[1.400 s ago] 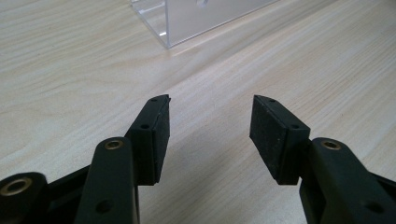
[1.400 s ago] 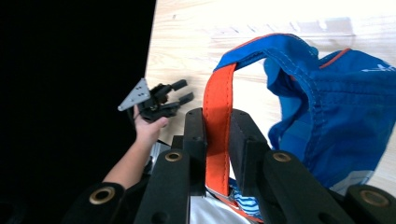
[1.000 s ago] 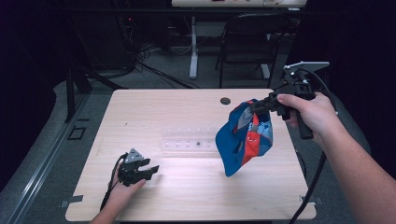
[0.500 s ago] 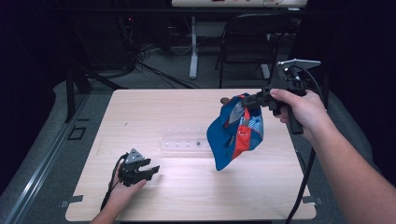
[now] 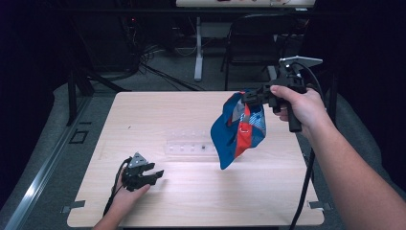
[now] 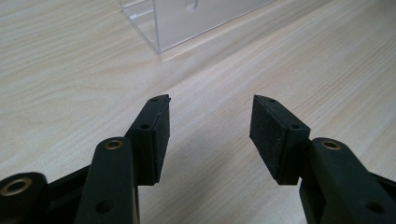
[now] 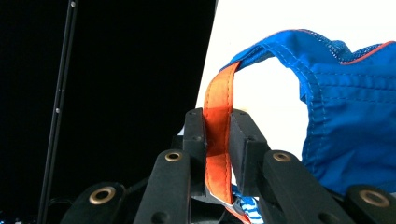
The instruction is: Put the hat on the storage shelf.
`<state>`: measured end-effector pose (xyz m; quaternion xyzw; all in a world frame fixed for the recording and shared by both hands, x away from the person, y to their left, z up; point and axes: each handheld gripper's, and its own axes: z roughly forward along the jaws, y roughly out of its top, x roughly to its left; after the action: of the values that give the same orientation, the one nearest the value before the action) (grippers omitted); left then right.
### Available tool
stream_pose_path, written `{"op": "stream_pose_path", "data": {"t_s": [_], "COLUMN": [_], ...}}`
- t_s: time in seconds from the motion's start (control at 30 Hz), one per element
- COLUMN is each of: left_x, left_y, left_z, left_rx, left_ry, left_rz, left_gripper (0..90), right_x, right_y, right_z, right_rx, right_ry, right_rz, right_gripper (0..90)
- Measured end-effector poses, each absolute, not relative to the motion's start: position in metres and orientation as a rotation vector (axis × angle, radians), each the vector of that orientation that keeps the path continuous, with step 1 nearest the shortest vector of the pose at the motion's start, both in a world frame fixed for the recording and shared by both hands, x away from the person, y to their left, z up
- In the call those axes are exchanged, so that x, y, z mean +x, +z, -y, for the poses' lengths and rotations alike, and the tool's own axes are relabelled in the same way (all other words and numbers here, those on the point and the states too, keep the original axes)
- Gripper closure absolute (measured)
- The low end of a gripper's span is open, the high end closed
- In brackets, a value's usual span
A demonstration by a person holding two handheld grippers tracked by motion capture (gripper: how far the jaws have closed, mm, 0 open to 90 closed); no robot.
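A: Where is the blue bag (image 5: 238, 129)?

B: It hangs in the air above the right half of the table (image 5: 143, 110), clear of the wood, drooping from the right gripper (image 5: 251, 98). It is blue cloth with red and patterned panels.

A: How does that gripper hold it?

B: In the right gripper view its jaws are pressed together on the orange strap (image 7: 217, 135), which runs up between the pads and loops over into the blue cloth (image 7: 355, 126). The right hand (image 5: 299, 108) holds the gripper well above the table's far right edge.

A: And the other one?

B: The left gripper (image 5: 154, 175) lies low at the near left of the table, in the left hand (image 5: 125, 196). In the left gripper view its jaws stand wide apart with nothing but bare wood between them.

A: Anything else nearby?

B: A clear plastic box (image 5: 190, 146) sits on the table's middle, between the two grippers and just left of the hanging bag. Its corner (image 6: 187, 18) shows ahead of the left jaws, apart from them.
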<state>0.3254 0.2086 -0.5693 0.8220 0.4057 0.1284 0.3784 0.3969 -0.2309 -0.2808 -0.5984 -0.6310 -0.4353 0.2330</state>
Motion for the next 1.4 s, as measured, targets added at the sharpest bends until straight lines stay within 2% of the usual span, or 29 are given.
{"op": "stream_pose_path", "data": {"t_s": [0.73,0.87,1.07,1.4], "left_x": [0.323,0.321,0.316,0.319], "left_y": [-0.568,-0.563,-0.538,-0.524], "left_z": [-0.201,-0.191,-0.152,-0.094], "left_rx": [2.087,2.082,2.07,2.053], "left_ry": [0.329,0.293,0.299,0.328], "left_rz": [-1.014,-0.969,-0.809,-0.715], "left_gripper": [49.0,50.0,49.9,46.1], "right_x": [0.422,0.428,0.432,0.436], "right_y": [-0.288,-0.291,-0.295,-0.3], "right_z": [0.203,0.201,0.2,0.199], "right_rx": [-1.625,-1.633,-1.64,-1.649], "right_ry": [-1.26,-1.27,-1.293,-1.28], "right_rz": [1.701,1.7,1.675,1.68], "right_gripper": [78.0,78.0,78.0,78.0]}}
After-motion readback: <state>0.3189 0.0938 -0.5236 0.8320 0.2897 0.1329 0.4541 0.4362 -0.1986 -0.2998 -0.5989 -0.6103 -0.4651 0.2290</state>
